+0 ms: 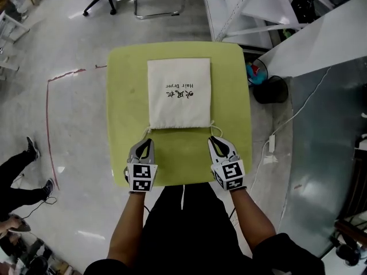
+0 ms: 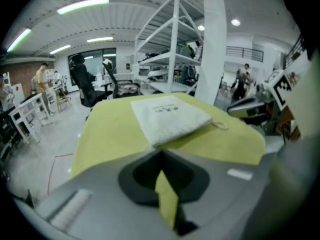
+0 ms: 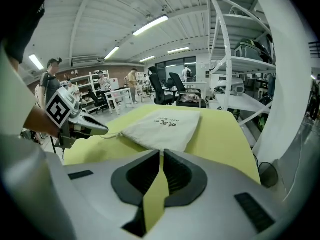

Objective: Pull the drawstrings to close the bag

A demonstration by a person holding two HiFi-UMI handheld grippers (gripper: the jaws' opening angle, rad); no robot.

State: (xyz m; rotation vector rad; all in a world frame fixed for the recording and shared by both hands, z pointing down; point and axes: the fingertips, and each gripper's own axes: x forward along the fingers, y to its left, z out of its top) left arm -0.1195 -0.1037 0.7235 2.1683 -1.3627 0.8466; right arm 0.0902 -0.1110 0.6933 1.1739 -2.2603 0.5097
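Left gripper (image 1: 147,143) and right gripper (image 1: 214,140) closed, empty, by yellow-green square table's (image 1: 123,96) near edge. I should open both, pinch cream cloth bag's (image 1: 179,93) white drawstrings (image 1: 213,129), pull apart evenly.

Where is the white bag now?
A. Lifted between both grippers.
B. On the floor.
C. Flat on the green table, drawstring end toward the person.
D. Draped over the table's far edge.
C: the white bag lies flat on the green table, its drawstrings at the edge nearest the person.
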